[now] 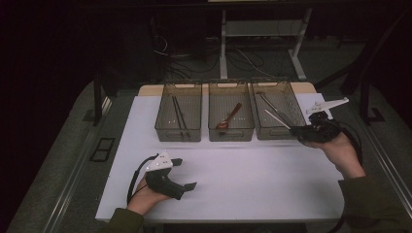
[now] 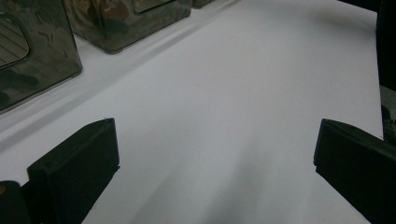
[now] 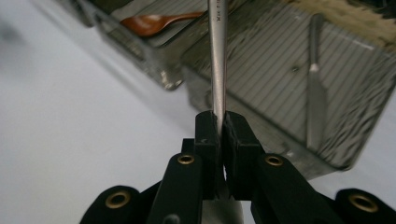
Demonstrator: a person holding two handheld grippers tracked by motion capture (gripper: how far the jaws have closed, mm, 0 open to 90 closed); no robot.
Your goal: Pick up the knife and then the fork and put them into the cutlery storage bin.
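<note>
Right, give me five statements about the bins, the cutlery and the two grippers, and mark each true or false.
1. The right gripper is shut on a metal utensil. True.
2. The wooden spoon lies in the left bin. False: it lies in the middle bin.
3. The left gripper is clamped on a fork. False: its fingers stand wide apart over the bare table, holding nothing.
4. A knife already lies in the right bin. True.
5. The left bin is empty. False: dark sticks, probably chopsticks, lie in it.
</note>
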